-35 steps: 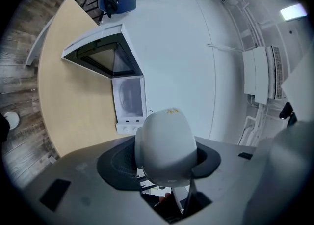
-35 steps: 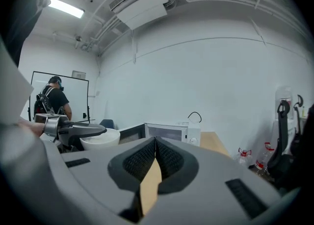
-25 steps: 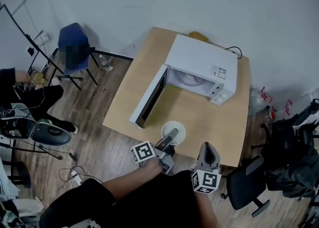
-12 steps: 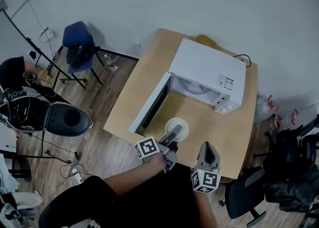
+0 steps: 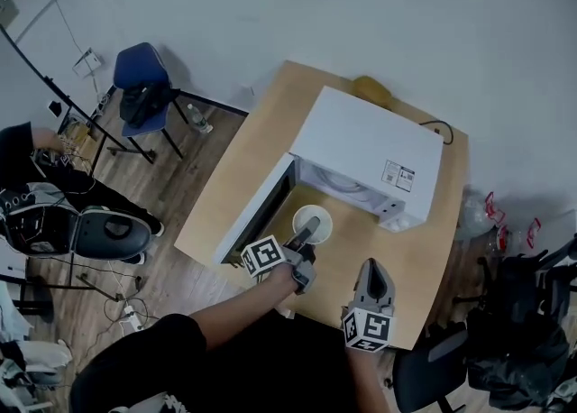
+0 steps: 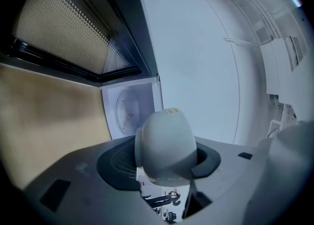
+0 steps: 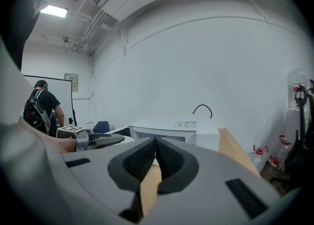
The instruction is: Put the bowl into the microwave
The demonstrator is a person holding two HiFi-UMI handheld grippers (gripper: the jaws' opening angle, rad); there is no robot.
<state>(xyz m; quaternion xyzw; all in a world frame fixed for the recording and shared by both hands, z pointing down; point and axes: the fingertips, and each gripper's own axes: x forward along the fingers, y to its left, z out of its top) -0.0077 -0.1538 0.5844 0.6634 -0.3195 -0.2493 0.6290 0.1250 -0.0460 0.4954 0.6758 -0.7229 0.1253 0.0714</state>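
Note:
A white bowl (image 5: 312, 222) hangs just in front of the open mouth of the white microwave (image 5: 365, 150), with my left gripper (image 5: 305, 238) shut on its near rim. In the left gripper view the bowl (image 6: 166, 144) fills the space between the jaws, and the microwave cavity with its glass turntable (image 6: 129, 112) lies straight ahead. The microwave door (image 5: 257, 222) stands swung open to the left. My right gripper (image 5: 373, 287) hovers over the table's near edge, shut and holding nothing; its jaws meet in the right gripper view (image 7: 155, 156).
The microwave stands on a wooden table (image 5: 242, 168). A black cable (image 5: 431, 124) runs behind it. A blue chair (image 5: 141, 78) and a person (image 5: 45, 177) are on the floor to the left. Bags and an office chair (image 5: 433, 375) sit to the right.
My left gripper has carried the bowl forward from the table's front part to the microwave opening. The right gripper has stayed near the table's edge.

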